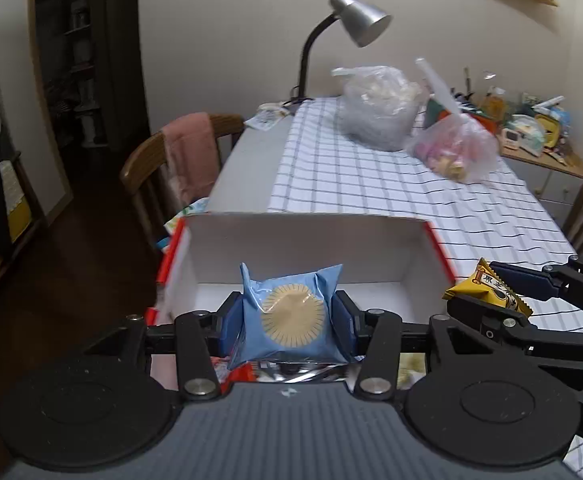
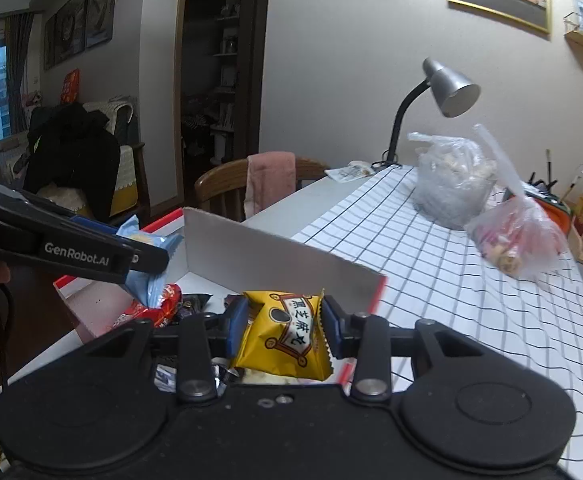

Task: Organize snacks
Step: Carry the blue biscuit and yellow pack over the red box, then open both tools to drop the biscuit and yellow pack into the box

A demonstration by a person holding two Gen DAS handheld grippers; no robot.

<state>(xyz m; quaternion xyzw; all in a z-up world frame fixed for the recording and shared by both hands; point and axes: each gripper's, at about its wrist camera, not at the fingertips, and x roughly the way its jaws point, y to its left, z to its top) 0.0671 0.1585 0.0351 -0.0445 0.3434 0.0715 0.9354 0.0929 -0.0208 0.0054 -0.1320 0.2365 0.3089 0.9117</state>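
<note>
Checked cloth covers the far part of the surface (image 1: 371,168), with a white box (image 1: 307,248) at its near edge. Some wrapped snacks (image 2: 163,306) already lie in the box, so sorting is under way; two plastic bags of snacks (image 1: 457,148) farther back look untouched. On the left, the left gripper (image 1: 289,320) is clenched on a blue packet (image 1: 291,316), angled down over the box. To its right, the right gripper (image 2: 285,330) grasps a yellow packet (image 2: 287,336), tilted down at the box's right edge.
</note>
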